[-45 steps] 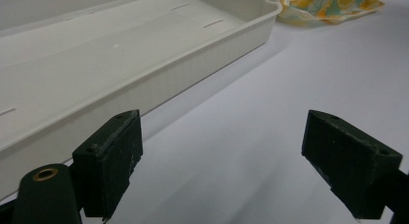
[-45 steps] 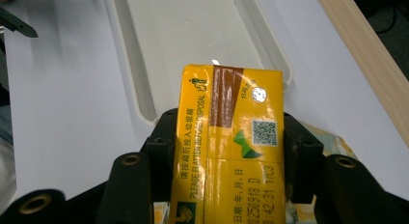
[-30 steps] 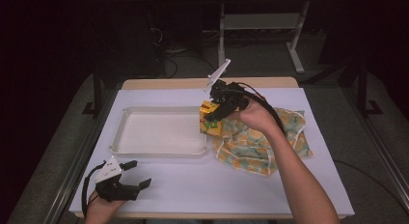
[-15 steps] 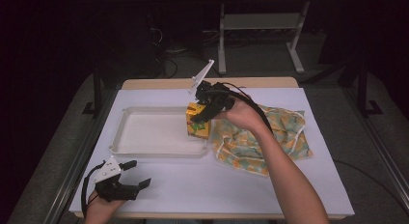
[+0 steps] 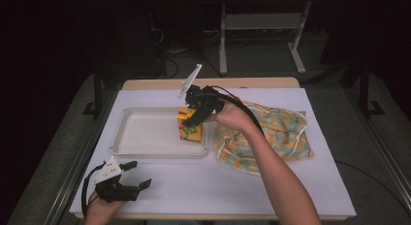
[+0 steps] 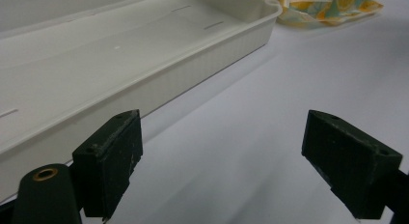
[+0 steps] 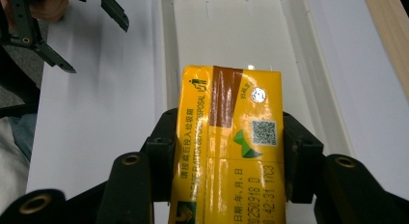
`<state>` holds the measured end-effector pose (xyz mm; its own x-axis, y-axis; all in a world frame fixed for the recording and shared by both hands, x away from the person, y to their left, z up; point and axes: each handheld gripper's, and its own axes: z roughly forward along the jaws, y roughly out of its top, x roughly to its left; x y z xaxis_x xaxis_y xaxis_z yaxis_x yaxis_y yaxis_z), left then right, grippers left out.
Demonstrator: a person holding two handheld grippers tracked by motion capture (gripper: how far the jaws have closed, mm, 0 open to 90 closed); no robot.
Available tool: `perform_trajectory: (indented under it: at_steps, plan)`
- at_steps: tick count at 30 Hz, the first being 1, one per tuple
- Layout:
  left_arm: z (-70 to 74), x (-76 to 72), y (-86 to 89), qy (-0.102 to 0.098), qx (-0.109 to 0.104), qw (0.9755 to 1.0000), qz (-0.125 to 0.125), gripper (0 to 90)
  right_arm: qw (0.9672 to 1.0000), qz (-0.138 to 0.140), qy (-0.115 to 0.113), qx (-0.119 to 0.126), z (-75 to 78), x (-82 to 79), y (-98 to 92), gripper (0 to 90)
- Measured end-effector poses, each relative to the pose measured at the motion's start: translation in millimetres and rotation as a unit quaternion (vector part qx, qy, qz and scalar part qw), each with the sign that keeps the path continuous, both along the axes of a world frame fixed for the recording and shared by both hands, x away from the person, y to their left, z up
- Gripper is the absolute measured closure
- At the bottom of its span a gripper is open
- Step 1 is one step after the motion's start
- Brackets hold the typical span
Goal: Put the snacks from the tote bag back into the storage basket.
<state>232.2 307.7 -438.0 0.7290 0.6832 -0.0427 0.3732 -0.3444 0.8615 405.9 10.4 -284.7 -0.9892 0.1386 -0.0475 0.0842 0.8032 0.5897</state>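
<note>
**High view: a yellow carton carried over the tray's right end**

High view takes in the white-covered table first, then the shallow white tray at about ten o'clock from the table's middle, and the patterned cloth lying crumpled at about three o'clock from the tray, just beside its right rim.

The right gripper holds a yellow drink carton over the tray's right end — whether its base already touches the tray floor I cannot tell. In the right gripper view the two black jaws press on the carton from either side, across its narrow width, roughly midway along its length, with the tray beyond it.

Judging by its look, the carton is a light, sealed paperboard box: stiff along its edges, yielding on its broad faces, and glossy enough to slide in a loose pinch. A firm but not crushing squeeze on the two narrow sides (as now) seems the sound hold; pressing the wide printed faces would likely dent them, and the foil-covered straw hole on top looks like the weak spot to avoid.

The left gripper rests near the table's front edge, at about seven o'clock from the tray, its jaws spread wide and empty — the left gripper view shows bare table between them.
</note>
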Motion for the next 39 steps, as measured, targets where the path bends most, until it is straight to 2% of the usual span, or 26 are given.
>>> perform_trajectory:
  at_steps: [10,13,33,39]
  plan:
    - [0.1,-0.8,-0.7,0.001,-0.003,1.0000,0.001,14.1,0.9999,0.013,0.001,-0.010,-8.3,-0.4,16.7,49.6]
    - [0.0,-0.5,-0.1,0.002,0.002,1.0000,0.000,14.1,0.9997,0.017,0.000,-0.017,-12.9,-1.1,23.1,49.5]
    - [-0.2,-0.4,0.3,0.000,-0.003,1.0000,0.002,14.2,0.9993,0.034,0.007,-0.016,-29.2,4.5,39.9,49.5]
    - [-0.1,0.1,0.4,-0.001,0.001,1.0000,-0.001,14.2,0.9993,0.033,0.007,-0.017,-30.9,4.6,42.8,49.5]
